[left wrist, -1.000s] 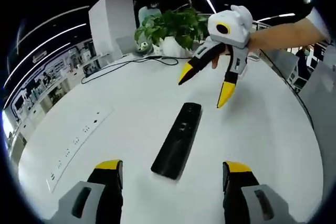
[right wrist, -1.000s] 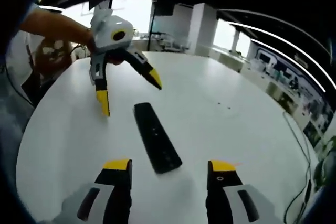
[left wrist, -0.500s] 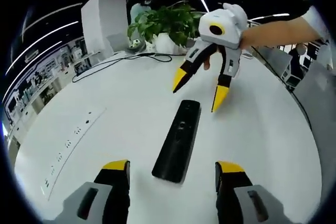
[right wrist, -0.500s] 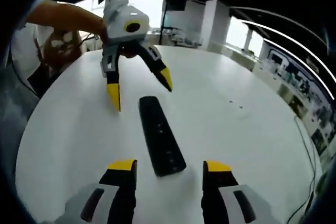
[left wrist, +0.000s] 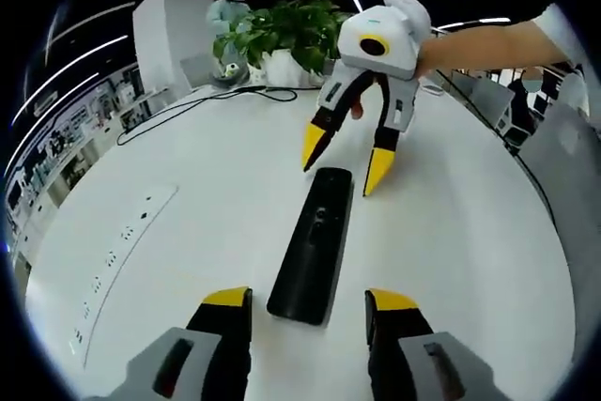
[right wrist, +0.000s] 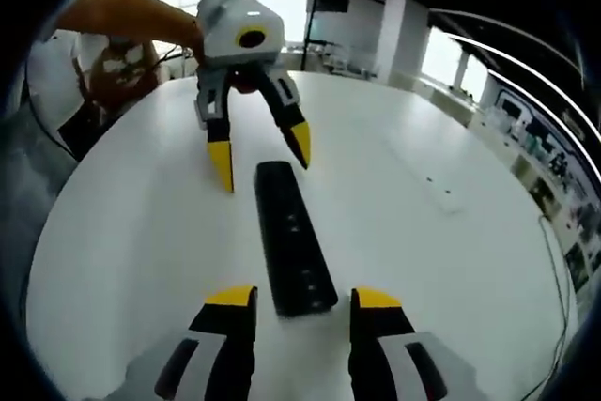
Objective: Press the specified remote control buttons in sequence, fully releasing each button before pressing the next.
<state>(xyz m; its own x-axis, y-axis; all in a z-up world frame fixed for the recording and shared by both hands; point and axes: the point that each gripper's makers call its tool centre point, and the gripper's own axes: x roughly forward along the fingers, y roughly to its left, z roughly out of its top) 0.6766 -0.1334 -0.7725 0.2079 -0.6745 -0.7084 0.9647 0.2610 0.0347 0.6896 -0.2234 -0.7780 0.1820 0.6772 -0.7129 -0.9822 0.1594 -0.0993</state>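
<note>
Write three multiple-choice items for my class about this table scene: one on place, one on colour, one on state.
1. Where does the remote lie?
A. On the white table, between the two grippers
B. On the floor
C. Inside a drawer

2. What colour are the jaw tips?
A. Red
B. Yellow
C. Green

3. How are the jaws of the right gripper?
A. Shut on the remote
B. Shut on a cable
C. Open, around the remote's far end

Answers: 1 A, the remote runs from the left gripper to the right one on the tabletop. 2 B, all tips are yellow. 3 C, its tips stand apart, one each side of the remote's end.
</note>
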